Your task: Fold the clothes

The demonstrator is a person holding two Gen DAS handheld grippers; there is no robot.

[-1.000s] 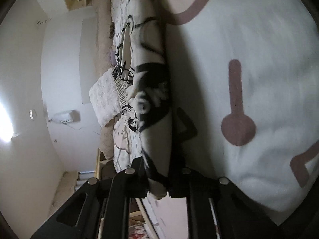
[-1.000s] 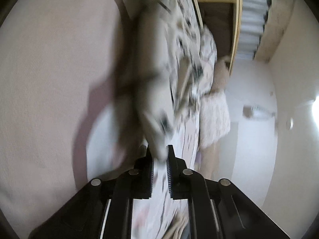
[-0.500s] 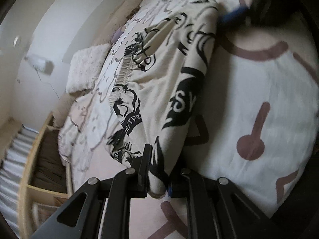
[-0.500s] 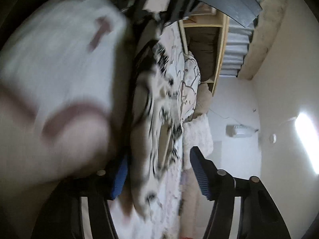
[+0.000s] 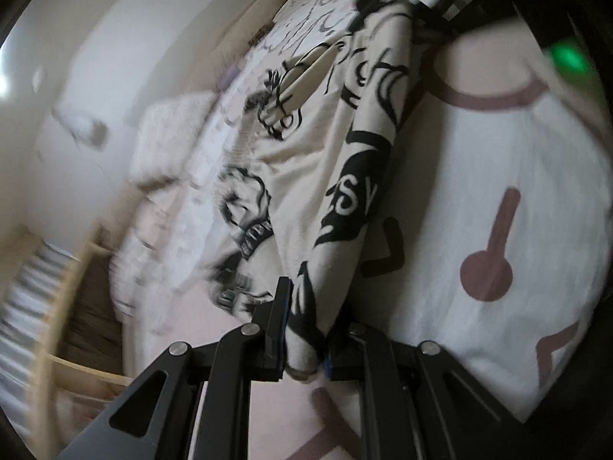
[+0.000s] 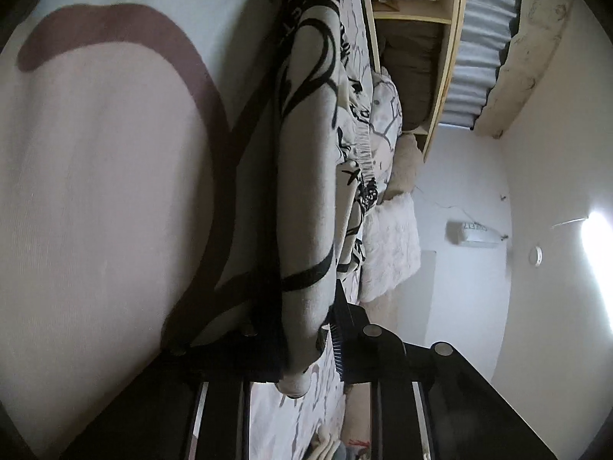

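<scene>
The left gripper is clamped on a corner of the cream printed garment. The right gripper straddles another edge, seemingly pinching it, so the cloth stretches taut between them, held over the bed, probably for folding.

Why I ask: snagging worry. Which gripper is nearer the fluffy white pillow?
Right, likely. The pillow lies just past the right gripper; from the left gripper it sits farther off, up-left, beyond the garment.
</scene>
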